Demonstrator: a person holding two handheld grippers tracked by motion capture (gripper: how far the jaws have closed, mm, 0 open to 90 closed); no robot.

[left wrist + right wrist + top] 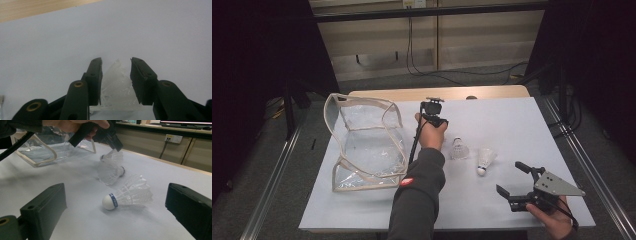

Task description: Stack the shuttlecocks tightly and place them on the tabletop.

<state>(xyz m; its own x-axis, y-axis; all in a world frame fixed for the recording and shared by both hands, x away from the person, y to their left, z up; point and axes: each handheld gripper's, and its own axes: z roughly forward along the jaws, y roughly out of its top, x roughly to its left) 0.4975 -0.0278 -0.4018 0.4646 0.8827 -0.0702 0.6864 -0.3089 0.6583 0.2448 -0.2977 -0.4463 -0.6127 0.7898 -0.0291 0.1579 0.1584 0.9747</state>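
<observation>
shuttlecock (125, 196) with unreadable blue band label

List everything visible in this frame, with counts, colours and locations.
shuttlecocks: 3, white, lying mid-table; nearest one has a blue band at its cork, farthest sits under the left tongs
bag: 1, clear plastic with beige trim, left part of the table
table: 1, white top with a wooden far edge
cables: black, on the floor beyond the table
left tongs: black, jaws either side of a shuttlecock's feathers
right tongs: black with a grey plate, open, near right corner
hands: 2, one on each tongs; dark sleeve on the left arm
</observation>
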